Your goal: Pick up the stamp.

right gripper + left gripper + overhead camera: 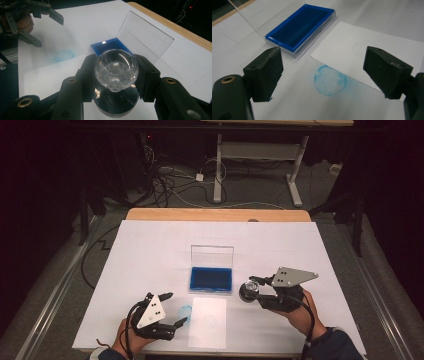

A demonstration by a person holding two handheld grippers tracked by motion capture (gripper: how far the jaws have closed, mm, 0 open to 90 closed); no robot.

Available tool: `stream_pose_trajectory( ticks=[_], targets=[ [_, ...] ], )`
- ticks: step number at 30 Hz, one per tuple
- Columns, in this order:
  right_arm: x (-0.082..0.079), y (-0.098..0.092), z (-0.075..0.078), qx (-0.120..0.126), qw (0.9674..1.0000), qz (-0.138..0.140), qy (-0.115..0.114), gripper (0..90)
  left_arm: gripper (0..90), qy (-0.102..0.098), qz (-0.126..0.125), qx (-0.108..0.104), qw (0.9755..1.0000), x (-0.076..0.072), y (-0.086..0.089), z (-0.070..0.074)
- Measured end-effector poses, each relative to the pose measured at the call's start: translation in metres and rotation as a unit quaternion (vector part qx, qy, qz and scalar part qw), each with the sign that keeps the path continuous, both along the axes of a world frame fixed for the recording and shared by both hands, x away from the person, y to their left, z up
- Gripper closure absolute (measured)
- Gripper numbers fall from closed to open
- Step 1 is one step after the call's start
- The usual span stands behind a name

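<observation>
Your right gripper (pixel 115 72) is clamped on the clear knob of a round stamp (pixel 115 68), one black jaw pressing each side of the glassy handle. The stamp's dark, round base sits below the jaws, over the white table cover, just right of the near end of the ink pad (pixel 106 45). In the high view the stamp (pixel 248 290) sits at the tip of that gripper (pixel 257 289), beside the right edge of the blue ink pad (pixel 210 279), and your right hand (pixel 295 312) holds the tool from behind.

The ink pad lies open in its clear case, the see-through lid (pixel 212 255) standing up on the far side. Just in front of it lies a sheet of white paper (pixel 207 322), near the table's front edge, bearing a very faint ring mark.

Your left gripper (pixel 170 309) has its jaws wide apart with nothing between them. It hovers low at the front left, and its jaws frame a pale blue round print (pixel 330 80) on the table cover, just beside the paper's left edge (pixel 372 53). The ink pad (pixel 299 27) lies beyond it.

The white cover (pixel 150 250) spreads over a wooden table (pixel 215 214).
</observation>
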State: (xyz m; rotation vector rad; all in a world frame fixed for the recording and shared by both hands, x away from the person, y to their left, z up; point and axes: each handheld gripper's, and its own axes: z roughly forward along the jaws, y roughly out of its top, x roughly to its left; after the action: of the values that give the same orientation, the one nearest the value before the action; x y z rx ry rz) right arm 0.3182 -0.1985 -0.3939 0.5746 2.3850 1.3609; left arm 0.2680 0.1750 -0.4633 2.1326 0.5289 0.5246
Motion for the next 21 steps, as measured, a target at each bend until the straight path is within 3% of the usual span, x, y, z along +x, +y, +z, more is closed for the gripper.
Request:
stream_pose_trajectory(
  ticks=[21],
  targets=[
    [-0.0039,0.0067,-0.0001,0.002,0.9997,0.024,-0.001,57.0,15.5,0.006,-0.003,0.005,1.0000,-0.0009,0.0015,-0.0035]
  ],
)
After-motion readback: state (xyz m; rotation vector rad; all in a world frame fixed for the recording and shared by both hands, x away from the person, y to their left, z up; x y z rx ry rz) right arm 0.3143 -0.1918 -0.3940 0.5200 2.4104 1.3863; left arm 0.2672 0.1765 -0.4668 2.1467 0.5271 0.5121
